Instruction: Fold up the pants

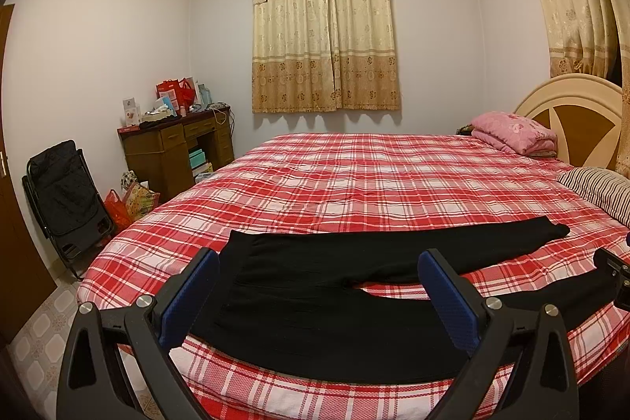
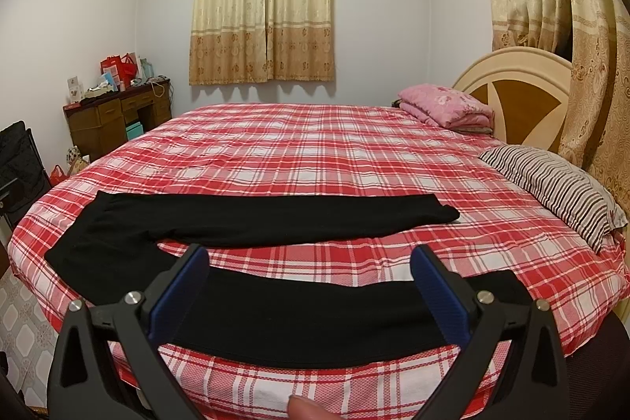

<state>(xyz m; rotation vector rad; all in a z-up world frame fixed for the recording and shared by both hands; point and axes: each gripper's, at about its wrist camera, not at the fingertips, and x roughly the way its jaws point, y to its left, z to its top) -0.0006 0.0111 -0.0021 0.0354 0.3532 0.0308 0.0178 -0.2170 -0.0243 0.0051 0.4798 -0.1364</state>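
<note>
Black pants lie flat on the red plaid bed, waist to the left, the two legs spread apart toward the right. My left gripper is open and empty, held above the waist and hip part. My right gripper is open and empty, held above the near leg. The far leg lies farther back on the bed. Part of the right gripper shows at the right edge of the left wrist view.
A striped pillow and a folded pink quilt lie near the headboard at the right. A wooden desk with clutter, a black folding chair and bags stand on the floor at the left. Curtains hang behind.
</note>
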